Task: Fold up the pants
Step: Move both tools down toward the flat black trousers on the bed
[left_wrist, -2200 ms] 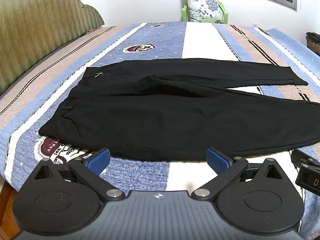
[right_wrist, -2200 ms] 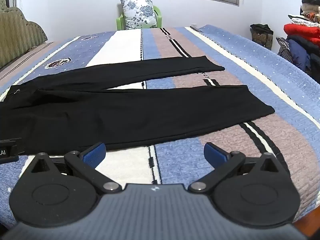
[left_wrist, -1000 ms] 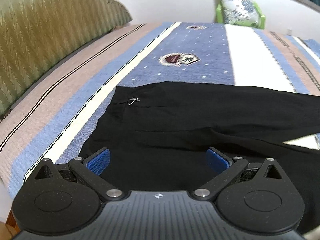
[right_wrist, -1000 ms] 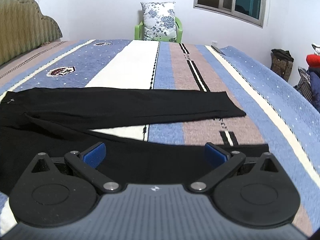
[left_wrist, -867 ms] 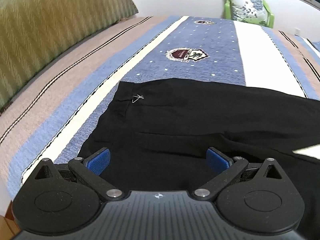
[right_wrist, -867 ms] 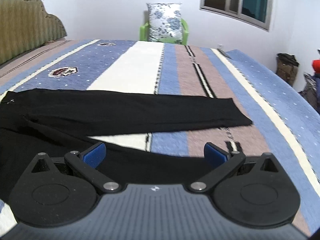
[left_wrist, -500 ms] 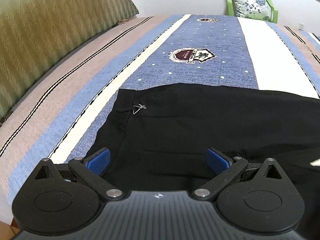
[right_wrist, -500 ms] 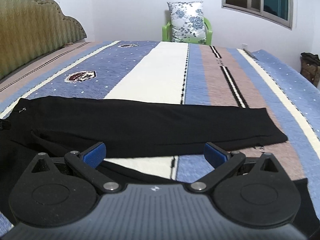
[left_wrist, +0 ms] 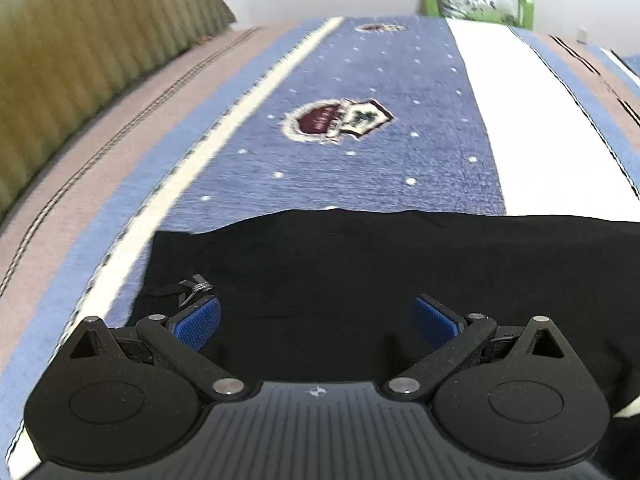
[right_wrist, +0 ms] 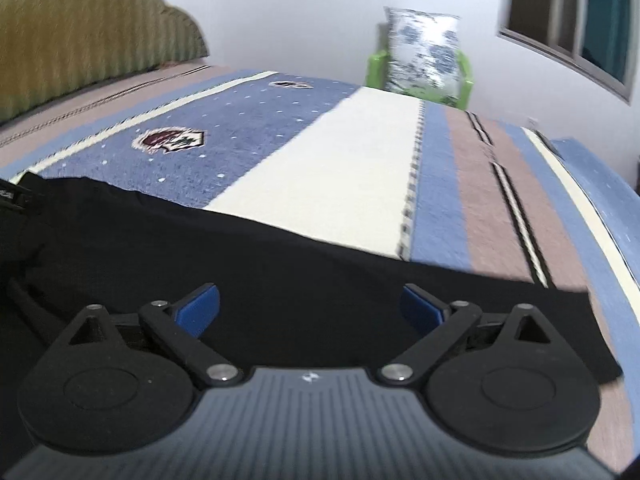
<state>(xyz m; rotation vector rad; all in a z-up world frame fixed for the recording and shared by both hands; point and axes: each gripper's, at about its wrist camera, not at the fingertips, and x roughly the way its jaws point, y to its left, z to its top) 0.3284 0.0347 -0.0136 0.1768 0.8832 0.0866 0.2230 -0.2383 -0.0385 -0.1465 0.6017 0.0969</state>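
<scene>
The pants [left_wrist: 360,264] lie unfolded on the bed [left_wrist: 360,160]; left gripper [left_wrist: 316,322] gapes empty above their waist; right gripper [right_wrist: 310,306], jaws just narrowing slightly, grips nothing; folding is all ahead.

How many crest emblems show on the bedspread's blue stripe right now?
2. One crest emblem lies just beyond the black pants' far edge; a second crest emblem sits at the far end near the green chair. The pants may hide others.
</scene>
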